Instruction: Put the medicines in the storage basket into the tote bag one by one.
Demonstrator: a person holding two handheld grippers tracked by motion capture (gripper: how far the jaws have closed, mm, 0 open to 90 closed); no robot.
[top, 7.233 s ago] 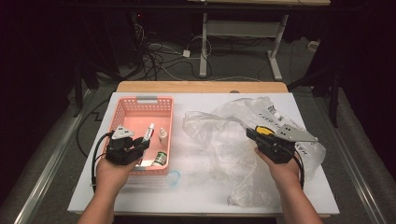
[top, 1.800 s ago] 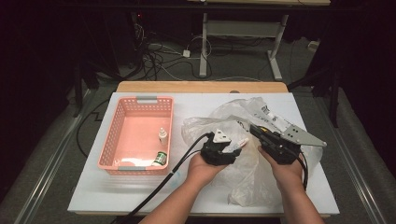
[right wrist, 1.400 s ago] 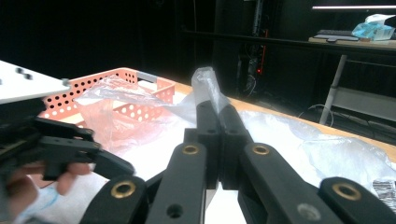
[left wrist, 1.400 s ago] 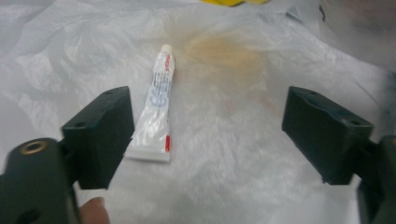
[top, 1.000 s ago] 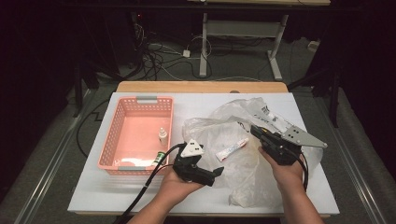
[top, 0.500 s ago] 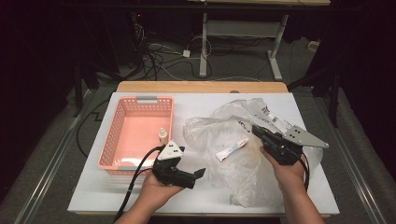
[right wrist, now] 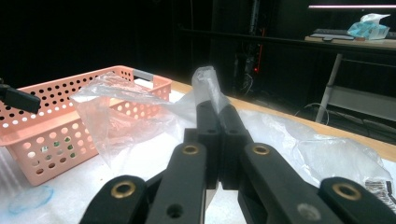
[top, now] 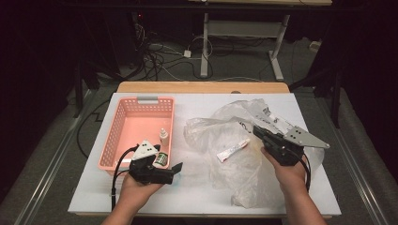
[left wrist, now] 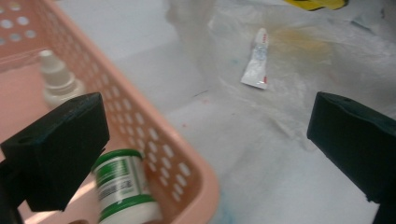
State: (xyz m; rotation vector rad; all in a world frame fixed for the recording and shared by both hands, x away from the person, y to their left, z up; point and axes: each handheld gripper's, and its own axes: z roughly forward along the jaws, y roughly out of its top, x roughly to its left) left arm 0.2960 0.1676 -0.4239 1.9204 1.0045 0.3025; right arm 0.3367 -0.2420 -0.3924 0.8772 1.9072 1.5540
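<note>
My right tongs point(top: 259, 131) are pressed together on a fold of the clear plastic bag point(top: 234, 140), lifting the film at abt 3 o'clock on the worktop point(top: 197, 197); the right gripper view shows a pinched peak of film point(right wrist: 208, 79) above the jaws. My left tongs point(top: 176, 169) are spread wide w/ nothing between them, at abt 7 o'clock, just beside the near right corner of the pink basket point(top: 112, 140).

Risks as I judge them: the film is thin & slippery, so it may slide out of the right pinch or tear if I pull hard. If the bag sags, the small white tube point(top: 233, 150) lying in it near the middle of the worktop could get buried under folds or slip toward the edge. The left tongs could clip the basket rim point(left wrist: 154, 140) on a swing & shove it.

Containers: basket holds a small white dropper bottle point(top: 164, 137) standing by its right wall, and a green-and-white jar point(left wrist: 122, 191) at the near right corner. Bag holds the tube; beyond that I can't tell.
</note>
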